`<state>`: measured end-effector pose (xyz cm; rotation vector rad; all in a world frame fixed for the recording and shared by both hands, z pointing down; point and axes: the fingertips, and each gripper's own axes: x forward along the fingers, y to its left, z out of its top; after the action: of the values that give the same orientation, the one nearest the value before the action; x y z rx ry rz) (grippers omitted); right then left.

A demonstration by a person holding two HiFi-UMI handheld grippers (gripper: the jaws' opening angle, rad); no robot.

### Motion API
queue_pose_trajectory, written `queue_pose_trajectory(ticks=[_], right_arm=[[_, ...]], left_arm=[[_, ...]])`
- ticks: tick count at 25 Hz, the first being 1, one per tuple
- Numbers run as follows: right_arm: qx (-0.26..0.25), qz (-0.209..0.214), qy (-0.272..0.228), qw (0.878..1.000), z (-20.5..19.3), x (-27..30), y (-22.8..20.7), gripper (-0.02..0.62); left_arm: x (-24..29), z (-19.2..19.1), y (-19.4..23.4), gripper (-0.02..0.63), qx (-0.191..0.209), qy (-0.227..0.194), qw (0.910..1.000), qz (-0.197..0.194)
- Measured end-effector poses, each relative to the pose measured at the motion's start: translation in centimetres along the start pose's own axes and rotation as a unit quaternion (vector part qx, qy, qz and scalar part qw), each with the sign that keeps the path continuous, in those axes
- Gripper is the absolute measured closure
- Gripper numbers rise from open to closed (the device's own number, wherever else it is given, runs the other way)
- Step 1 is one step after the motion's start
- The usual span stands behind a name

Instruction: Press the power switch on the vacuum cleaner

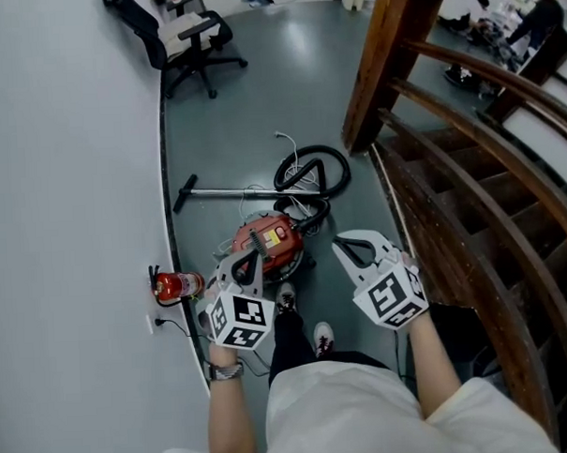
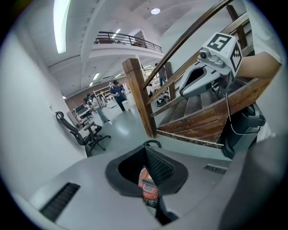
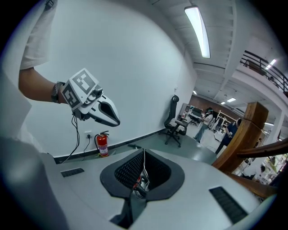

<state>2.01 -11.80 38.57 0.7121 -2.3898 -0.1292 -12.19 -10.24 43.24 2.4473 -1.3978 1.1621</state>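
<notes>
L gripper (image 1: 245,269) jaws together, empty, high over the vacuum (image 1: 266,242) | R gripper (image 1: 356,250) jaws together, empty, right of it | vacuum on floor ahead of feet, hose (image 1: 311,170) looped behind | risks: switch not discernible from here, so wrong button likely; canister may roll under push; hose may snag; extinguisher (image 1: 176,286) near L, could be knocked

Both grippers out in front, side by side.
We hold the left gripper (image 1: 249,262) and right gripper (image 1: 352,248) apart, pointing forward and down, each with jaws closed on nothing.
</notes>
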Motion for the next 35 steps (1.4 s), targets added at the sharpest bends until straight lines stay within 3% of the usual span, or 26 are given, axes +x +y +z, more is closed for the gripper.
queue_pose_trajectory(ticks=[16, 24, 35], right_arm=[[-0.057, 0.019, -0.033, 0.998, 6.0, -6.2, 0.8, 0.565], [-0.079, 0.012, -0.074, 0.994, 9.3, -9.7, 0.7, 0.565], [-0.095, 0.006, -0.083, 0.992, 10.1, -12.8, 2.1, 0.565]], left_arm=[[-9.6, 5.6, 1.2, 0.604, 0.025, -0.056, 0.9959, 0.066], [-13.8, 7.8, 0.8, 0.604, 0.051, -0.071, 0.9914, 0.097], [-17.9, 9.1, -1.2, 0.605, 0.062, -0.089, 0.987, 0.118]])
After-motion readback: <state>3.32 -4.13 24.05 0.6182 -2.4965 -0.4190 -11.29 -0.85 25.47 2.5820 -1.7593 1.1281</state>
